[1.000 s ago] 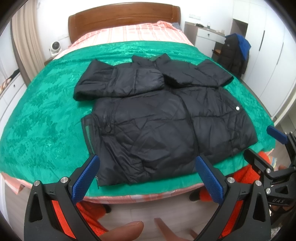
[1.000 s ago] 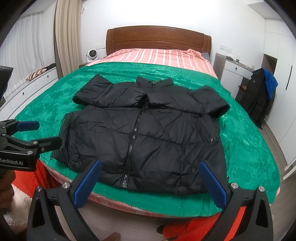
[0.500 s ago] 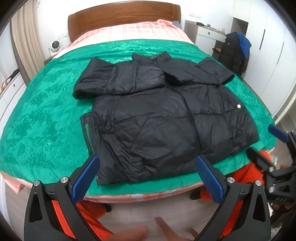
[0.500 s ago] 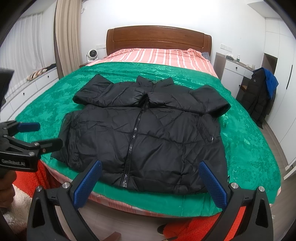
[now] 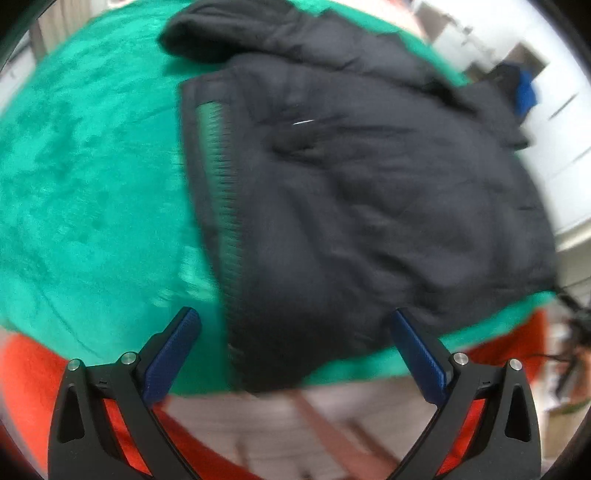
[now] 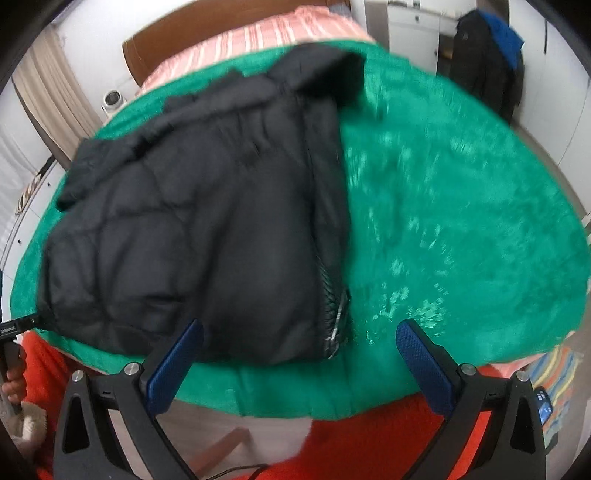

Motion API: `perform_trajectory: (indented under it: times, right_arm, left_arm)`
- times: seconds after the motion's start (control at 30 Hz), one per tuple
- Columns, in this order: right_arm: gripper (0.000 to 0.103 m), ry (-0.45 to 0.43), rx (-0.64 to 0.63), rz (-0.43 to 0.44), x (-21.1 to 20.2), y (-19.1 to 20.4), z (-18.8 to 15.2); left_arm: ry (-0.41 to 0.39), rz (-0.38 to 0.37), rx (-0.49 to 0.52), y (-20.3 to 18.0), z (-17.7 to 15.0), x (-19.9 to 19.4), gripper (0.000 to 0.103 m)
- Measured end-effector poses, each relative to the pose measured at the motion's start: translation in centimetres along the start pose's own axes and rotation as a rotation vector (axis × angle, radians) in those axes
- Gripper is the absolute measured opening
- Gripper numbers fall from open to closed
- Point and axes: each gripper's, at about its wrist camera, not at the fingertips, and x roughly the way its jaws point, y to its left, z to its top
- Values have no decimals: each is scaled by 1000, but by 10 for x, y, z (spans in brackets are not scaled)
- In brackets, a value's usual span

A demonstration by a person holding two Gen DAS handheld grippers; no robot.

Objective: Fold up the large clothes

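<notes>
The black jacket (image 5: 369, 192) lay flat on the green bedspread (image 6: 461, 221), hem nearest, so the left gripper (image 5: 295, 332) and right gripper (image 6: 299, 343), jaws apart and empty, could each reach a lower corner.

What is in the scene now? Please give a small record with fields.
garment: black jacket, lying flat on the green blanket
sleeves: folded across the chest
bed: striped sheet and wooden headboard beyond the blanket
left gripper: open, empty, at the jacket's bottom left corner
right gripper: open, empty, at the jacket's bottom right corner
background: dark coat hanging near white cupboards
image quality: both views blurred
</notes>
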Motion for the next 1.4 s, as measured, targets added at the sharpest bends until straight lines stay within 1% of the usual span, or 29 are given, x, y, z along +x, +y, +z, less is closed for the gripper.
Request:
perform_trajectory:
  times: [0.03, 0.07, 0.1, 0.13, 0.17, 0.2, 0.23, 0.27, 0.3, 0.33, 0.4, 0.47, 0.53, 0.57, 0.67, 0.77, 0.87, 0.93, 0.97, 1.03, 1.07, 1.1, 1.13, 1.23, 1.27, 1.3, 1.33, 1.37, 1.4]
  right_arm:
    - [103, 11, 9, 6, 6, -3, 0]
    - [101, 15, 30, 31, 11, -6, 1]
    - [88, 8, 52, 66, 12, -8, 1]
    - [61, 1, 71, 111, 12, -10, 2]
    - [50, 3, 82, 155, 13, -11, 4]
    - [40, 3, 86, 163, 13, -10, 5]
    - [30, -2, 81, 159, 11, -8, 7]
    - [25, -11, 71, 163, 6, -3, 8]
    - [21, -16, 71, 178, 0, 0, 8]
    - [19, -19, 73, 194, -7, 4, 8]
    - [17, -36, 80, 254, -29, 7, 9]
    - [16, -44, 88, 282, -45, 9, 3]
    - [15, -20, 108, 292, -46, 12, -6]
    - [15, 4, 120, 290, -39, 10, -12]
    - [15, 72, 135, 224, -4, 8, -25]
    - [15, 89, 120, 170, 14, 12, -28]
    - [16, 80, 90, 137, 12, 18, -26]
    - [18, 80, 99, 137, 10, 17, -25]
    - [22, 79, 115, 136, 8, 15, -26]
    - [40, 79, 134, 123, -1, 12, -32]
    - [44, 68, 137, 106, -8, 9, -32]
    - [51, 53, 134, 89, -13, 8, -33]
    - [54, 33, 129, 68, -22, 7, -34]
    - [55, -66, 85, -11, -48, 12, -31]
    - [55, -110, 56, -38, -60, 17, -27]
    - [56, -139, 38, -49, -66, 21, -23]
    - [58, -172, 18, -56, -74, 26, -19]
    - [60, -203, -2, -61, -81, 32, -14]
    - [65, -224, -19, -61, -87, 38, -11]
  left_arm:
    - [-4, 42, -14, 6, 1, 4, 102]
    - [0, 18, -38, 13, 1, 7, 102]
    - [5, -13, -60, 18, 1, 7, 101]
    - [1, -32, -79, 23, 1, 6, 89]
    - [-12, -48, -82, 24, 1, 3, 78]
    - [-27, -88, -66, 23, 1, -1, 45]
    - [-25, -141, -55, 21, 0, -4, 19]
    - [-17, -157, -51, 19, 1, -8, 18]
    - [-22, -136, -29, 15, 1, -14, 15]
    - [-29, -125, -2, 13, 1, -21, 14]
    - [-36, -130, 19, 15, 2, -40, 13]
    - [-34, -138, 20, 20, 2, -55, 13]
    - [-20, -122, 20, 25, -6, -58, 13]
    - [-7, -112, 18, 27, -5, -55, 13]
    - [45, -73, -4, 26, -16, -23, 14]
    - [38, -12, 23, 12, -15, -10, 14]
    - [19, 32, 61, 2, -16, -11, 16]
    - [3, 57, 71, -3, -16, -13, 28]
    - [-6, 74, 72, -5, -17, -15, 32]
    - [-38, 119, 75, -3, -21, -32, 51]
    - [-64, 137, 79, -2, -24, -41, 55]
    - [-89, 148, 82, -1, -26, -51, 60]
    - [-127, 163, 85, 0, -28, -64, 66]
    - [-222, 199, 75, -2, -25, -92, 77]
    - [-260, 203, 66, -3, -21, -102, 78]
    - [-281, 199, 59, -1, -19, -105, 80]
    - [-302, 193, 53, 1, -9, -107, 82]
    - [-320, 188, 48, 5, -4, -114, 82]
    - [-341, 182, 50, 2, -1, -118, 83]
